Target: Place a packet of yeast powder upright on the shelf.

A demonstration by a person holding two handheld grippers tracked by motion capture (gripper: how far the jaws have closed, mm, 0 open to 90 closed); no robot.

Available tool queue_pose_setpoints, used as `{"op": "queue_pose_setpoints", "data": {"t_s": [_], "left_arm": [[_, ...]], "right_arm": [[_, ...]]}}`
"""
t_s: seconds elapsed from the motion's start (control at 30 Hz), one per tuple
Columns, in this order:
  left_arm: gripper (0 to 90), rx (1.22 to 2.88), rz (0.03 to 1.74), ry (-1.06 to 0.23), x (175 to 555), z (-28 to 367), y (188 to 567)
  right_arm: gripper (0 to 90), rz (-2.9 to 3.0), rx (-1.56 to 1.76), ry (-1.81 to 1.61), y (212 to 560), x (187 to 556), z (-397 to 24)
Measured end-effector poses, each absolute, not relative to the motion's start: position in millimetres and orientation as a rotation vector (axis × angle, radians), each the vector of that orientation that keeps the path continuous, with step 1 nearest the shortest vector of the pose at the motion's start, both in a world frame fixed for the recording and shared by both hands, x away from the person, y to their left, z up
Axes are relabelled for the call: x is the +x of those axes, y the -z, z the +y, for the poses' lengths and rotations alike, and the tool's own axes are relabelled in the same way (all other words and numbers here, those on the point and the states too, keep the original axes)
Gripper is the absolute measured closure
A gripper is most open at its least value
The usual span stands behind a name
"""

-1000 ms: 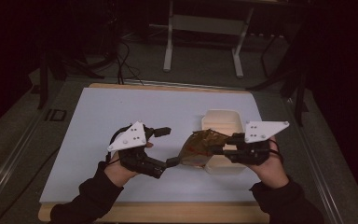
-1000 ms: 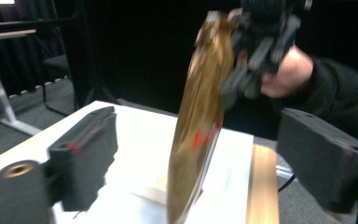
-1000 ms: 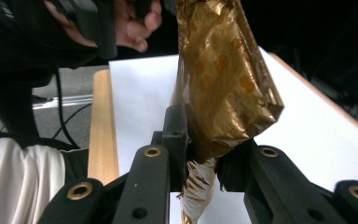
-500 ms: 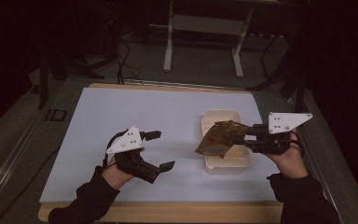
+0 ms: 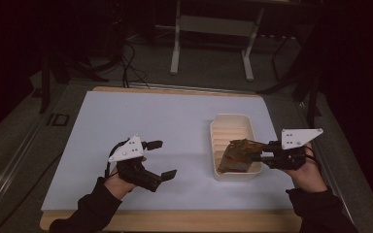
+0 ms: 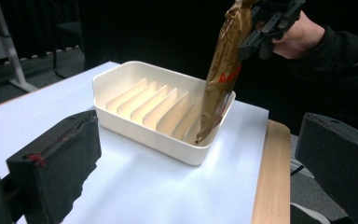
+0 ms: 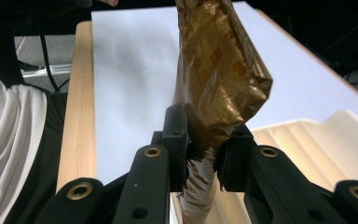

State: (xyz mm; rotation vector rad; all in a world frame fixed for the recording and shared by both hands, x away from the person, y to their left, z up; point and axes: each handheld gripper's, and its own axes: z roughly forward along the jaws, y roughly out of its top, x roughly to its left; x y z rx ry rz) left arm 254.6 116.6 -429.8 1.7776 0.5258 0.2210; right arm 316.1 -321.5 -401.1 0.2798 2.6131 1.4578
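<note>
**Brown packet held over the slotted tray**

The crinkled, glossy brown plastic packet (image 5: 237, 155) with red print hangs tilted, its lower corner dipping into the near end of the cream plastic tray with upright dividers (image 5: 229, 127). Going left to right: the left gripper (image 5: 158, 159) hovers over the white desk (image 5: 126, 116), its jaws having just been opening, now spread wide with nothing between them. The tray sits right of centre. The right gripper (image 5: 258, 154) has its jaws pinching the packet's top edge. The packet's print is too small to read, and it hides the tray's nearest slots.
</note>
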Motion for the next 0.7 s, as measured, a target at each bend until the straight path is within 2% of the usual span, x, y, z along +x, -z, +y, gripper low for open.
{"op": "queue_pose_setpoints", "data": {"t_s": [0.23,0.63,0.7], "left_arm": [[0.5,1.778,0.538,-0.211,251,122,439],[0.6,1.771,0.517,-0.274,246,132,454],[0.6,1.767,0.519,-0.272,246,132,455]], "right_arm": [[75.5,2.635,0.307,-1.47,420,318,-323],[73.6,2.661,0.382,-1.487,448,318,-325],[69.9,2.665,0.4,-1.478,446,318,-326]]}}
